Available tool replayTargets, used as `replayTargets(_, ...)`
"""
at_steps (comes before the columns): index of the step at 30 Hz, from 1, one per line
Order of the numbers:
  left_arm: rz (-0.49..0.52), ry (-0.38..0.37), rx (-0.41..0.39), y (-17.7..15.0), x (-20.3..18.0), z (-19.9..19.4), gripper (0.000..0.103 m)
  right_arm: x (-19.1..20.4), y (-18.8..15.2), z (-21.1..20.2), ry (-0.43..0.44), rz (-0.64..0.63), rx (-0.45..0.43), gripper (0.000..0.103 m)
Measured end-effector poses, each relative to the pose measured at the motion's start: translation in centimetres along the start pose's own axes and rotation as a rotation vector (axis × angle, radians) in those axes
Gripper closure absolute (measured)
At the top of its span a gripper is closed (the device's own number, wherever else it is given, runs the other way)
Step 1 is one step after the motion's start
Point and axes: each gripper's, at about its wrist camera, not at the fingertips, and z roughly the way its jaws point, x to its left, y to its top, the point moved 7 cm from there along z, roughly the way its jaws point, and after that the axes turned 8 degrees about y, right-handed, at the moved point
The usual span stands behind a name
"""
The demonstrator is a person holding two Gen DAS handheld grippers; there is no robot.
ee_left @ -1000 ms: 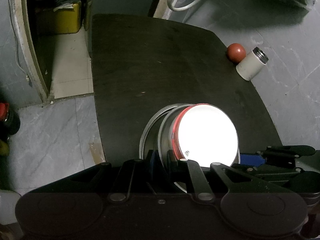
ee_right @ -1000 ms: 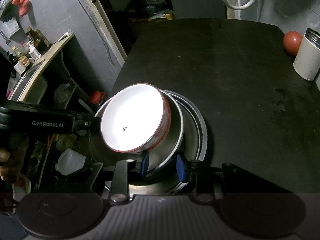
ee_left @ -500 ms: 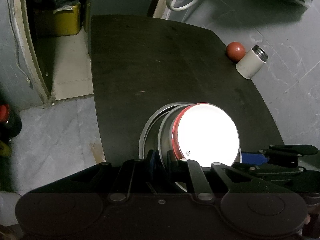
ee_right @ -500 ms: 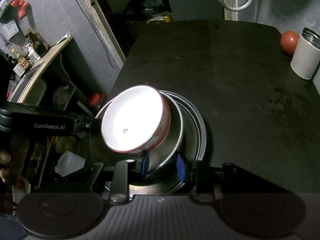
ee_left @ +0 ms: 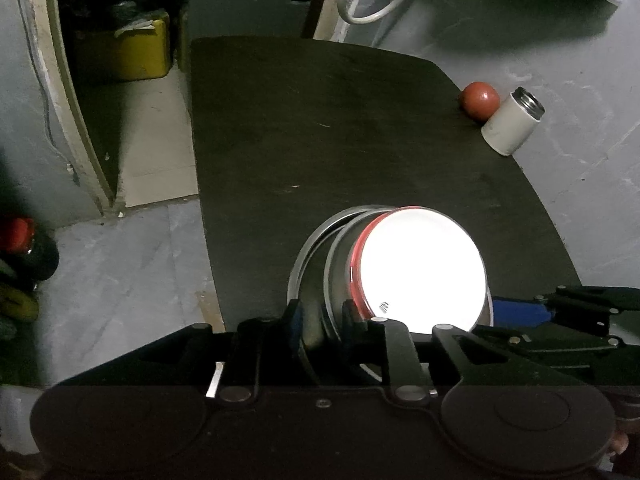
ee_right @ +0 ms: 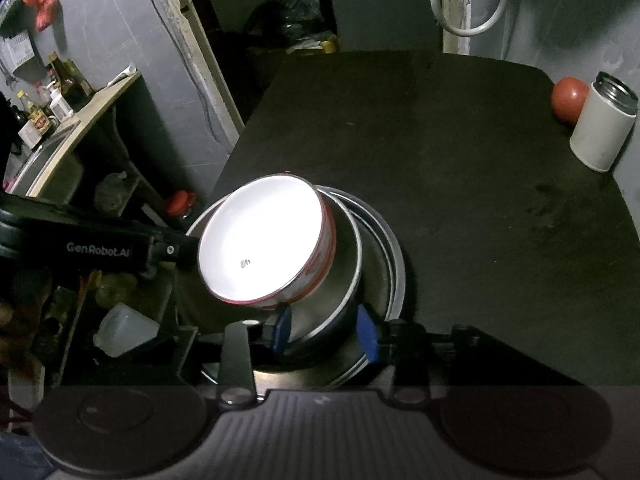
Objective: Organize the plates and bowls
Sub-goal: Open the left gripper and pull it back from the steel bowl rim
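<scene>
The stack sits at the near edge of the dark table [ee_right: 460,184], toward its left corner in the right wrist view. On top is a white bowl [ee_right: 262,240] w/ a red outer wall, its inside washed out by glare. It is nested in a steel bowl [ee_right: 340,292], which sits in a wider steel plate [ee_right: 394,268]. The whole stack looks tilted, top leaning left in the right view, though the fisheye may add to that.

Left gripper [ee_left: 320,314]: jaws narrow, one pad outside the steel bowl's wall and one inside, beside the white bowl, so it looks clamped on the steel bowl's rim. In the right view it reaches in from the left, body marked GenRobot.AI, tip at the stack's left side.

Right gripper [ee_right: 324,330]: blue pads either side of the steel bowl's near wall, set fairly narrow. Contact is prob. there but the pads' inner faces are hidden, so I can't tell if it grips or only brackets the wall.

Far right edge of the table: a red ball [ee_right: 570,98] just beside a white can [ee_right: 604,128] w/ a metal rim, well apart from the stack. Off the table to the left, a shelf w/ bottles [ee_right: 52,96] and a red-capped bottle [ee_right: 180,204] low down. A white hose [ee_right: 468,4] loops on the back wall.
</scene>
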Motion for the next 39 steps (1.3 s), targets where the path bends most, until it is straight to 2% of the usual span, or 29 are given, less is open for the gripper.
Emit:
replayTargets(11, -0.001, 0.023, -0.012, -0.2, 0.2, -0.5, 0.070, 0.1, -0.1, -0.2, -0.002, -0.006, -0.008, 0.046)
replayTargets(15, 0.003, 0.031, -0.016, -0.2, 0.2, -0.6, 0.065, 0.2, -0.2, -0.4, 0.005, -0.011, -0.019, 0.038)
replayTargets(17, 0.000, 0.030, -0.021, -0.2, 0.2, -0.8, 0.059, 0.2, -0.2, -0.5, 0.007, -0.015, -0.022, 0.037)
replayTargets(31, -0.019, 0.066, -0.046, -0.5, 0.2, -1.6, 0.053, -0.1, -0.4, -1.7, 0.020, -0.037, -0.057, 0.032)
replayTargets(39, -0.038, 0.095, -0.072, -0.7, 0.2, -2.6, 0.043, -0.2, -0.3, -2.4, 0.039, -0.056, -0.083, 0.028)
